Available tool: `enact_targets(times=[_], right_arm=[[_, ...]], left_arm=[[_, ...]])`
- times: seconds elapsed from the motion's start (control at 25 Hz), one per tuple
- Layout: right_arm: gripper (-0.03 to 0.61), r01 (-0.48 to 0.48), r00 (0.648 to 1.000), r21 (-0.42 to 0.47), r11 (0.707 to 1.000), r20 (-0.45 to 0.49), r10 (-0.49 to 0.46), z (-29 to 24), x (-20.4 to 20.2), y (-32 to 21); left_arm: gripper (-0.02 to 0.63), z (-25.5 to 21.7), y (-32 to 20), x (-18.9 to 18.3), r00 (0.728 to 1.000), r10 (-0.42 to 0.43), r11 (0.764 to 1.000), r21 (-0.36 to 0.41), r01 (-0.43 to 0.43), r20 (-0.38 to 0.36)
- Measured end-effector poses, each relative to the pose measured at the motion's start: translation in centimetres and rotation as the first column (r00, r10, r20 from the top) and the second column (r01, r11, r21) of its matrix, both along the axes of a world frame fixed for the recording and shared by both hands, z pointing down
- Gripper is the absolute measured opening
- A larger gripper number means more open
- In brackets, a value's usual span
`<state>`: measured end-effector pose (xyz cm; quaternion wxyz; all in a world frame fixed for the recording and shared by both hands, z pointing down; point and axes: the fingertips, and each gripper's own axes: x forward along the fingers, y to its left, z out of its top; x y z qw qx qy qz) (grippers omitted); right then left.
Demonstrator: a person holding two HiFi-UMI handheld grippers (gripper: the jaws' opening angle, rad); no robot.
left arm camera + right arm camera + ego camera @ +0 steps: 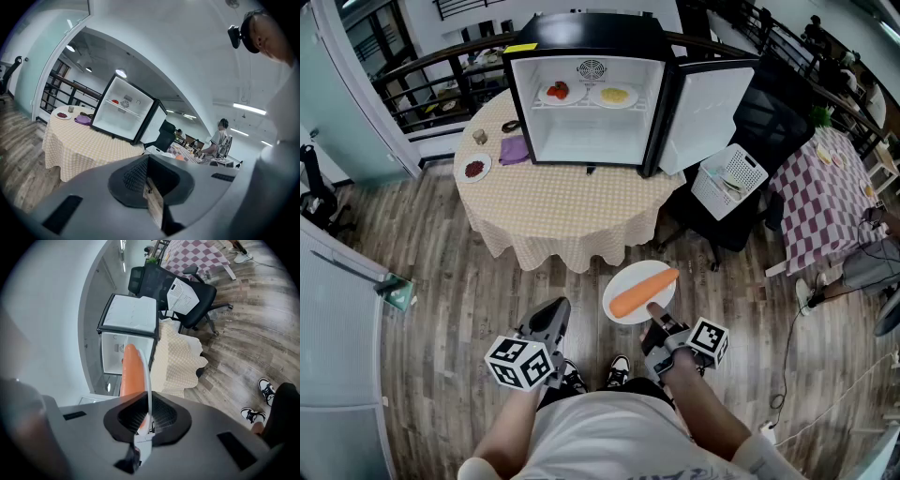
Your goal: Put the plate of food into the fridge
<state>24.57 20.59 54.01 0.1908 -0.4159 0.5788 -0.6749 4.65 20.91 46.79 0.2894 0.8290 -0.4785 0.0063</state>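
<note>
A white plate [623, 278] carrying a long orange carrot [643, 290] hangs above the wooden floor, with my right gripper [657, 313] shut on its near rim. In the right gripper view the plate rim [149, 390] runs edge-on between the jaws of the right gripper [146, 420], and the carrot [131, 372] lies to its left. The small black fridge [591, 103] stands on the round table with its door swung open to the right; I also see the fridge [123, 115] in the left gripper view. My left gripper [553, 317] hangs low at the left, shut and empty.
The round table [553, 211] has a checked cloth and holds a plate of red food [475, 168], a purple cloth [514, 150] and a cup [479, 136]. Two plates [561, 91] sit on the fridge's shelf. A black chair [727, 220] with a white basket [729, 180] stands to the right.
</note>
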Motion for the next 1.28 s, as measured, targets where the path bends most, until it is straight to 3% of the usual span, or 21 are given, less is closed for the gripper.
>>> enact_targets(times=[0.72,1.28], right_arm=[[0.031,-0.044,0.999,-0.018,0.999,0.009,0.045,0.6,-0.8,-1.2],[0.031,-0.079,0.997,-0.03,0.996,-0.028,0.078,1.5,-4.6,-2.2]], left_arm=[[0.006,0.4,-0.3,-0.8,1.0,0.017,1.0,-0.009,-0.018,-0.003],[0.006,1.3,0.2,-6.1,0.999,0.029,0.999,-0.019,-0.029,-0.037]])
